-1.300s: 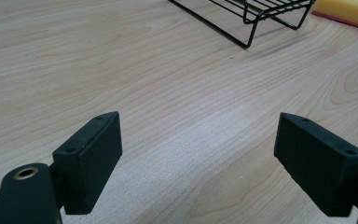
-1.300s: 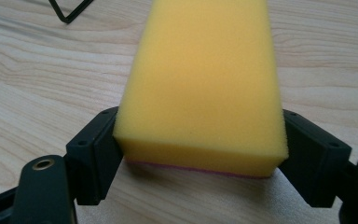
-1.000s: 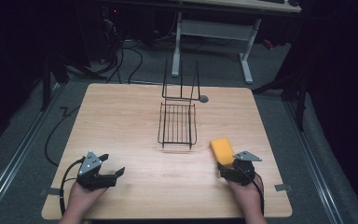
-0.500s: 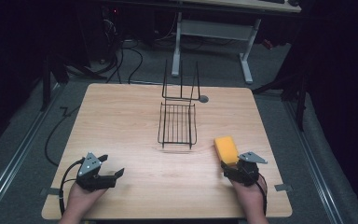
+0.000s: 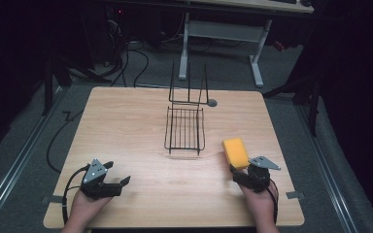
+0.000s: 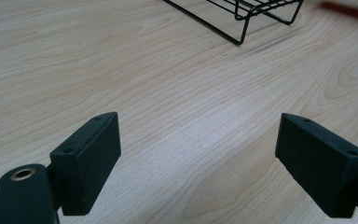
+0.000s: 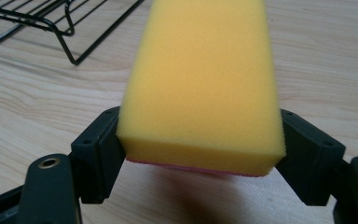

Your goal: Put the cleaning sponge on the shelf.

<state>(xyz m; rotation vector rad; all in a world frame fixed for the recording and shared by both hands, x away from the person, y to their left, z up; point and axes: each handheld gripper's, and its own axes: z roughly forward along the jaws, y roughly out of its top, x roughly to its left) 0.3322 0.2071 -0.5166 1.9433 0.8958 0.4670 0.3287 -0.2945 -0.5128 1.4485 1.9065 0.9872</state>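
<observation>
A yellow sponge (image 5: 236,152) with a thin red underside sticks out forward from my right gripper (image 5: 240,170), held just above the wooden table (image 5: 126,121) near its front right. In the right gripper view both black pads press on the sides of the sponge (image 7: 200,88). My left gripper (image 5: 121,182) rests at the front left of the table, jaws wide apart. In the left gripper view its two pads (image 6: 91,163) stand over bare wood with nothing between them. A black wire rack (image 5: 185,127) sits at the table's middle, with an upright wire frame at its far end.
A small grey disc (image 5: 212,103) lies on the table beside the rack's far right corner. The rack's near corner (image 6: 242,23) shows ahead of the left gripper, and its edge (image 7: 51,28) lies left of the sponge. Dark floor, cables and a desk frame (image 5: 223,34) lie beyond the table.
The right gripper and sponge have shifted slightly to the right and forward. The left gripper has stayed where it was.
</observation>
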